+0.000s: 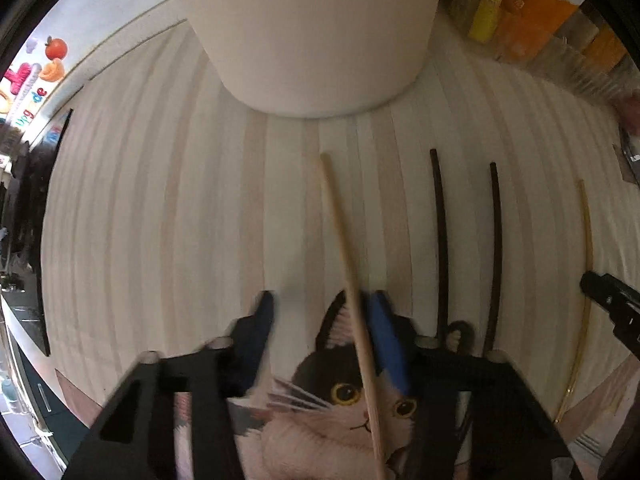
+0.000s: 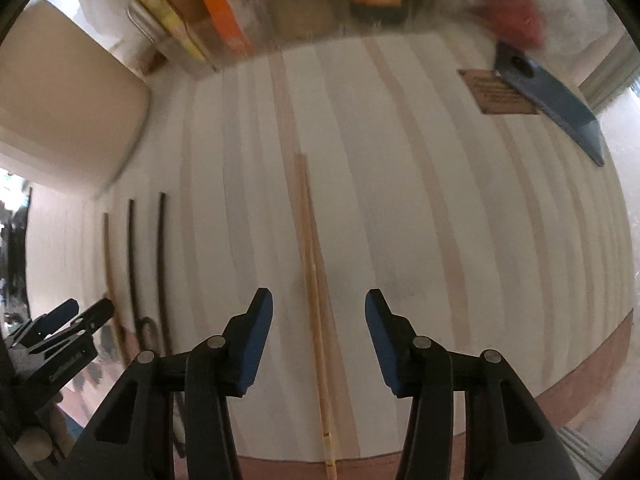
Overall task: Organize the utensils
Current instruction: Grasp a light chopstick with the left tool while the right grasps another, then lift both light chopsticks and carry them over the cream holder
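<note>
In the left wrist view a light wooden chopstick (image 1: pixel 352 280) lies between the open fingers of my left gripper (image 1: pixel 320 312), close to the right pad, its near end over a cat-print cloth (image 1: pixel 340 400). Two dark chopsticks (image 1: pixel 440 240) (image 1: pixel 496 248) and another light chopstick (image 1: pixel 586 280) lie to the right. A white cup (image 1: pixel 304 32) stands straight ahead. In the right wrist view my right gripper (image 2: pixel 319 312) is open over a light chopstick (image 2: pixel 314 280) on the striped mat. The dark chopsticks (image 2: pixel 160 260) and the left gripper (image 2: pixel 76 320) show at left.
Packets and boxes in clear holders (image 2: pixel 224 12) line the back edge. A blue knife-shaped tool (image 2: pixel 556 100) and a brown label (image 2: pixel 498 92) lie at the far right. The white cup (image 2: pixel 60 100) is at the left. The right gripper's tip (image 1: pixel 612 300) shows at the right edge.
</note>
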`<state>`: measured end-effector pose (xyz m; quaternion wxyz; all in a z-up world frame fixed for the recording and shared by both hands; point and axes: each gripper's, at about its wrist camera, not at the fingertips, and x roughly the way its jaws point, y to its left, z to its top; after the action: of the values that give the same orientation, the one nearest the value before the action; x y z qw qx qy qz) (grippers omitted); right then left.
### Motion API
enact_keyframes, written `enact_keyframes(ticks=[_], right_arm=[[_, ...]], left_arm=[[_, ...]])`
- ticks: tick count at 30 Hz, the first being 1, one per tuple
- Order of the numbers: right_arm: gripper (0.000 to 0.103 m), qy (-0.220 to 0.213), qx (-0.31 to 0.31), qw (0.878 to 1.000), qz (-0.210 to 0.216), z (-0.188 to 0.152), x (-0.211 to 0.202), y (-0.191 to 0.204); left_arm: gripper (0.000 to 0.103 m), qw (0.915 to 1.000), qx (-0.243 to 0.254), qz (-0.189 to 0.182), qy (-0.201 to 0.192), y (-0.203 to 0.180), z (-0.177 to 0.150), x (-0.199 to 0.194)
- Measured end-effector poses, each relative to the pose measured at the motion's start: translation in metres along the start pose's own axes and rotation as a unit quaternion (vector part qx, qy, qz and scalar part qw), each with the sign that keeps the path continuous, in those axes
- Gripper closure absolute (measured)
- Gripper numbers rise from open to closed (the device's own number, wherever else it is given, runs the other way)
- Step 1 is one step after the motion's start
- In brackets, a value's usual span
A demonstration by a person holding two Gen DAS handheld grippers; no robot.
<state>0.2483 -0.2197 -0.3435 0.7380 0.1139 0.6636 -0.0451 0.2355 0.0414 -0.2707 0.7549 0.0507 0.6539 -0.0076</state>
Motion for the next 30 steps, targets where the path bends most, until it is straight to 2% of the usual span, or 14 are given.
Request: enact_keyframes(ticks=[1,2,4,6,11,16,19,22,23,28,30], right_arm=[[0.063,-0.008,-0.005,1.0,-0.01,0.0,0.0,0.003],[0.071,-0.01,-0.013,1.0,-0.016,0.0,0.0,0.007],[0.086,-0.009,-0.018,0.999,-0.031,-0.001,0.001,0.013],[0.095,-0.006,-0.02,0.999,-0.029,-0.004,0.0,0.019],[0.095,0.023,-0.035,0.999,0.005,-0.023,0.0,0.038],[0.095,0.027,-0.054,0.998,-0.001,-0.038,-0.002,0.049],[0.095,0.041,-0.054,0.998,-0.002,-0.035,-0.001,0.051],[0.095,0.045,-0.056,0.997,-0.009,-0.025,-0.002,0.052],[0.095,0.045,-0.055,0.997,-0.011,-0.006,0.005,0.05],[0.095,0.045,-0.065,0.997,-0.024,0.004,0.014,0.057],[0.095,0.047,-0.067,0.996,-0.024,-0.001,0.017,0.065]], left_arm=[[0.088,0.9999,0.001,-0.011,0.0,-0.001,-0.001,0.0],[0.093,0.9999,0.001,-0.013,0.0,-0.001,-0.002,0.0],[0.096,1.0,0.006,-0.003,0.0,-0.001,-0.005,0.0],[0.098,1.0,0.006,0.002,0.002,0.003,-0.01,0.0],[0.098,0.9999,0.0,0.012,0.01,0.024,-0.031,-0.003],[0.098,0.9998,-0.016,0.007,0.011,0.036,-0.042,-0.003],[0.098,0.9997,-0.02,0.008,0.012,0.04,-0.04,-0.003],[0.098,0.9995,-0.026,0.004,0.016,0.052,-0.022,0.001],[0.098,0.9994,-0.031,0.002,0.017,0.053,-0.026,0.001],[0.097,0.9957,-0.072,-0.041,0.042,0.083,-0.004,0.007],[0.096,0.995,-0.07,-0.052,0.048,0.091,-0.001,0.008]])
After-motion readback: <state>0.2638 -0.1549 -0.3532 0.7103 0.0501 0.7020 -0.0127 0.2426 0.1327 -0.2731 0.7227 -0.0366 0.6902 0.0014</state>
